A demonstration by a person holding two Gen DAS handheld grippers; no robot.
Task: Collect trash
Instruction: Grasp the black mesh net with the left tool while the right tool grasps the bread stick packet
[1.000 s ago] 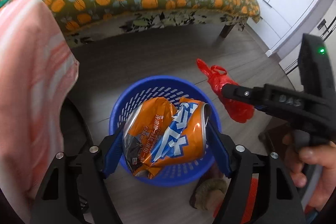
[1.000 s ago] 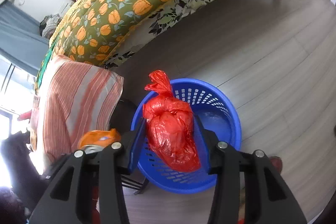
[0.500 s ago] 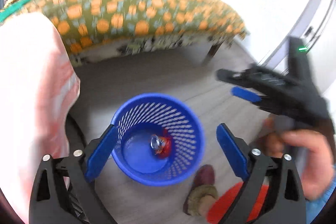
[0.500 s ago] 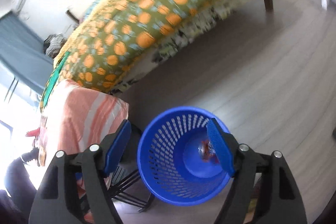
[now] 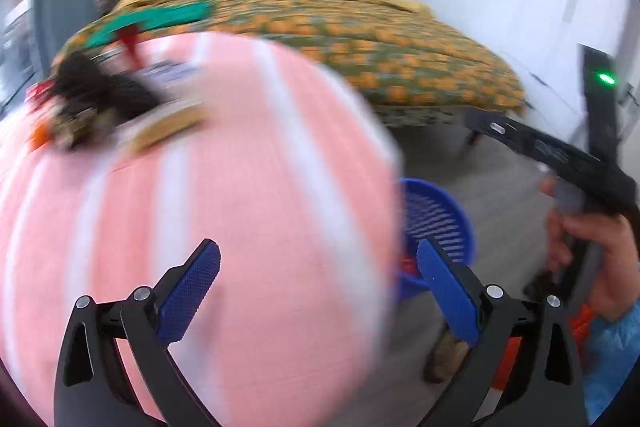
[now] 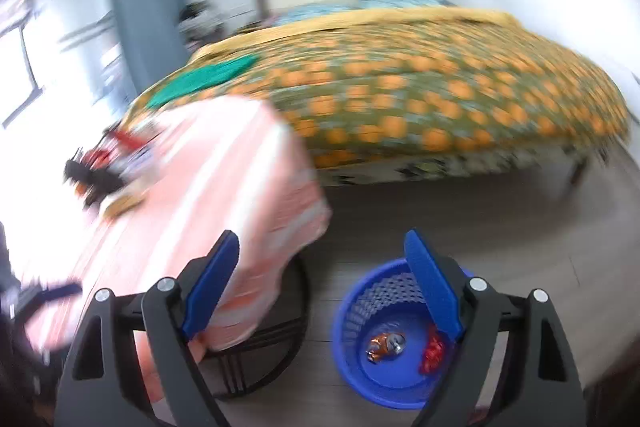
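- Both tongs, left gripper [image 5: 318, 273] and right gripper [image 6: 322, 267], just spread wide, nothing between them.
- Crushed orange can [image 6: 386, 344] and red plastic bag [image 6: 433, 351] lie in the blue perforated plastic basket [image 6: 360, 311].

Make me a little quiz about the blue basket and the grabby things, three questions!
1. True or false: the crushed orange can lies inside the blue basket.
2. What red thing lies in the basket beside the can? A) red plastic bag B) apple C) sock
3. Fill in: the jaws of the left gripper and the right gripper are both ____.

Key: 1 true; 2 A; 3 open, with nothing between them.
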